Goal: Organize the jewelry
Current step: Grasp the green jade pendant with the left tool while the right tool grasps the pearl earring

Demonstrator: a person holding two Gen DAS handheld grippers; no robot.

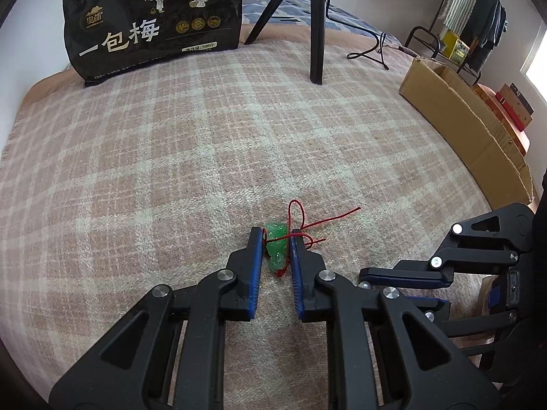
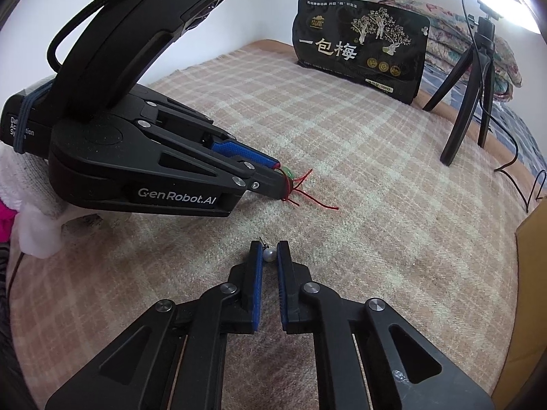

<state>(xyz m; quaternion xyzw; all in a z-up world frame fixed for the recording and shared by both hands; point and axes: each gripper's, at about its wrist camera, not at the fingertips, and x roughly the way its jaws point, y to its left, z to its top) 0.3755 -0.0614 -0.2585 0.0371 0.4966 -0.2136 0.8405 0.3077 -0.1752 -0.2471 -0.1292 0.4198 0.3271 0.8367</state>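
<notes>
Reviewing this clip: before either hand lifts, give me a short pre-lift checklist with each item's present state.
1. Left tongs bracket the green pendant: ok, a pad on each side.
2. Left pads actually clamp the pendant: cannot tell; the gap looks narrow, but contact is unclear.
3. Red cord is clear of the pads: not ok, it crosses the right pad's tip and loops beyond it.
4. Right tongs bracket the pearl piece: ok, it sits between the fingertips, against the left pad.
5. Right tongs fully closed on the pearl piece: cannot tell; a sliver of gap shows at the right pad.
6. Both pieces lie on the plaid blanket: ok.
</notes>
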